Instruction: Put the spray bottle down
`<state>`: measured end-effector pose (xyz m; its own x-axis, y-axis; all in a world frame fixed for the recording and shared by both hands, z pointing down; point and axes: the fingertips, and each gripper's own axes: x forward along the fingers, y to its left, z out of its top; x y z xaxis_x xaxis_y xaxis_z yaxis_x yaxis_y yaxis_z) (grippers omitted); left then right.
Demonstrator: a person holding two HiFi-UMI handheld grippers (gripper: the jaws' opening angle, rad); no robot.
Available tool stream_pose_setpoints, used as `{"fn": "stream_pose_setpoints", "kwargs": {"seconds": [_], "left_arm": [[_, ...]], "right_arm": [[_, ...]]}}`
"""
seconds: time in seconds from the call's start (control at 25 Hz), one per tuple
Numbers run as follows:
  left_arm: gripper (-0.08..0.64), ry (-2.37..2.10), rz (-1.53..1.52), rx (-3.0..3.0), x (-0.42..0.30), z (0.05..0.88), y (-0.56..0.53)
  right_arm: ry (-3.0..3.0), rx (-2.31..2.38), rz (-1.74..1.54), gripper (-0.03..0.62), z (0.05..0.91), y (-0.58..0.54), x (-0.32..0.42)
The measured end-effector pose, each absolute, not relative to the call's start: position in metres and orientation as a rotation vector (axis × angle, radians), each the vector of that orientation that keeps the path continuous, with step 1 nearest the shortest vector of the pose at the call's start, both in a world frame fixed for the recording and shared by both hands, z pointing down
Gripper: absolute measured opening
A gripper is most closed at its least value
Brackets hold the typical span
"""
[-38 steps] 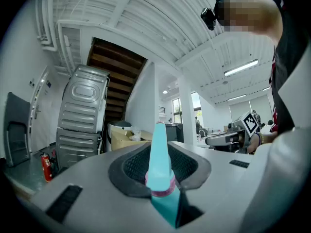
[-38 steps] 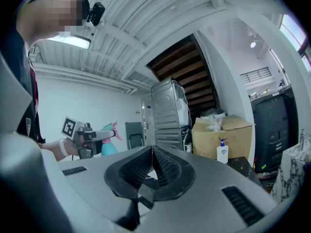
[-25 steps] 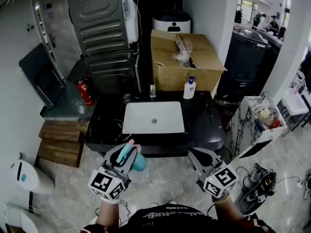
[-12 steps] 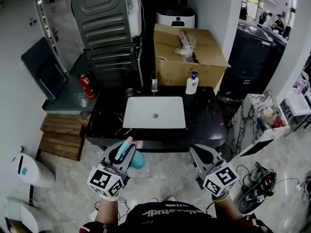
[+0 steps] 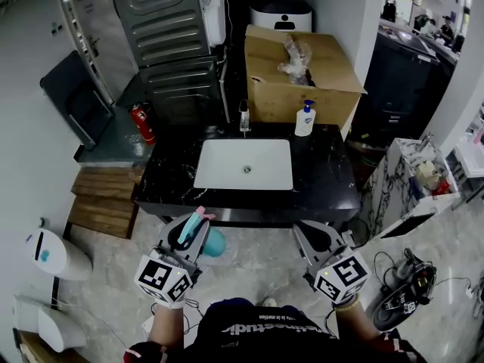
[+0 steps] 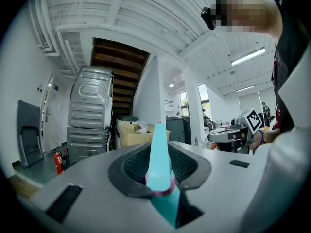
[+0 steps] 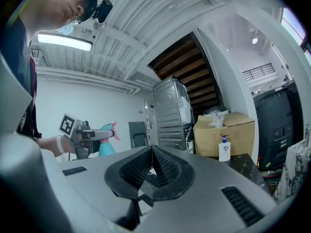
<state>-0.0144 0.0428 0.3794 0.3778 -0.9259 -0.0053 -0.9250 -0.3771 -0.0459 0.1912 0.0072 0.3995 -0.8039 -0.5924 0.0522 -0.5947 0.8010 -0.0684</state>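
1. Left gripper (image 5: 195, 229): fingers clenched on the spray bottle (image 5: 215, 243), which is held in the air just short of the bench's (image 5: 325, 191) front edge.
2. Right gripper (image 5: 318, 239): fingers pressed together, nothing between them.
3. Step in hand, as judged: carry the bottle forward over the edge, stand it on its base, then release.
4. Open room: 2 dark strips of bench top flank the sink (image 5: 243, 163); the soap dispenser (image 5: 305, 119) and faucet (image 5: 244, 117) stand at the back.
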Motion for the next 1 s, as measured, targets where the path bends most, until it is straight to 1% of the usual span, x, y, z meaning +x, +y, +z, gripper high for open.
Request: {"fn": "stream_pose_setpoints", "kwargs": {"seconds": [0.16,0.32,0.6,0.68,0.76,0.88,1.0], "left_arm": [[0.109,1.748,-0.053,-2.558,-0.014,0.385,0.046],[0.109,1.784,-0.067,-2.549,-0.021,0.390,0.045],[0.109,1.854,-0.064,-2.518,-0.061,0.404,0.014],[0.109,1.873,-0.055,-2.513,-0.077,0.409,-0.005],[0.109,1.877,-0.033,-2.519,-0.093,0.412,-0.026],[0.109,1.839,-0.015,-2.524,-0.117,0.413,-0.064],[0.109,1.841,-0.015,-2.530,-0.147,0.419,-0.105]], "right_arm": [[-2.960,0.948,0.162,0.038,0.408,0.011,0.190],[-2.940,0.992,0.265,0.038,0.418,0.000,0.193],[-2.884,1.066,0.314,0.038,0.431,-0.035,0.172],[-2.883,1.056,0.290,0.038,0.431,-0.047,0.161],[-2.886,0.995,0.200,0.038,0.430,-0.057,0.144],[-2.891,0.900,0.075,0.038,0.429,-0.083,0.111],[-2.892,0.874,0.025,0.037,0.426,-0.119,0.076]]}}
